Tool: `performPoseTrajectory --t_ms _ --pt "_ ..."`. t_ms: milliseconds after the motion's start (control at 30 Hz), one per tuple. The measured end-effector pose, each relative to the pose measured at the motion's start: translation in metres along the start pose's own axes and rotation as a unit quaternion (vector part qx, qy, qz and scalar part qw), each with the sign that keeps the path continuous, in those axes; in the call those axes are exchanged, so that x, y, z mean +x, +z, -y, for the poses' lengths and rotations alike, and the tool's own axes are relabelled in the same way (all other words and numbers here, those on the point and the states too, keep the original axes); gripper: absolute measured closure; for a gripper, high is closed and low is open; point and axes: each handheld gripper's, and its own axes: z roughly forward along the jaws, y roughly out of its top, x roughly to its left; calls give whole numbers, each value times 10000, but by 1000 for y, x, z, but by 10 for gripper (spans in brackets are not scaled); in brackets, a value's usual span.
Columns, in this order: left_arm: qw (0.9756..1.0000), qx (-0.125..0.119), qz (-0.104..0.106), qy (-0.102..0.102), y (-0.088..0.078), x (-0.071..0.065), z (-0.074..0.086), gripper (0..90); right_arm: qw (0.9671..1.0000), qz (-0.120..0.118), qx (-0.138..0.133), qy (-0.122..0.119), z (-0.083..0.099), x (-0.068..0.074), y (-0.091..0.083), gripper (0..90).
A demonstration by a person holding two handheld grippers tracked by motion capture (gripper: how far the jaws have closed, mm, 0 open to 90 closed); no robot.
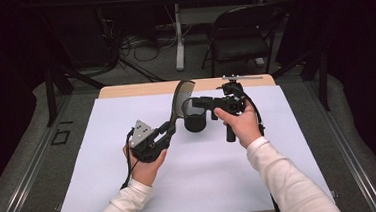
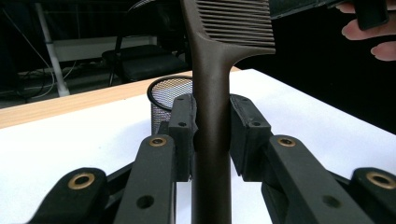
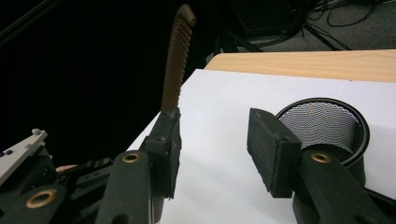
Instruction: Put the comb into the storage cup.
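Holding the comb (image 2: 212, 121) clamped in your left gripper (image 2: 211, 126); right gripper (image 3: 217, 144) half-open, empty beside the cup (image 3: 327, 123); lower the comb in.

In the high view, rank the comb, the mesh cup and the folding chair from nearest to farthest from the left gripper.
From the left gripper:
1. Comb: its handle is clamped between the jaws, and it rises up and to the right.
2. Mesh cup: just right of the gripper, on the white sheet.
3. Folding chair: on the floor beyond the table's far edge.
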Motion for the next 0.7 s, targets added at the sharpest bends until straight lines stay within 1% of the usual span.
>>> performPoseTrajectory --t_ms 133,200,367,700 --pt "10000 35 3 8 1 -1 1 725 10000 -24 -19 -16 0 1 0 576" --pt "10000 33 13 25 2 -2 2 725 10000 -33 -52 -4 -1 2 0 580" --pt "10000 51 36 67 3 -4 3 725 10000 -47 -37 -29 -1 4 0 586" --pt "9998 116 110 131 5 -10 5 725 9998 -87 -116 101 -2 4 4 635"
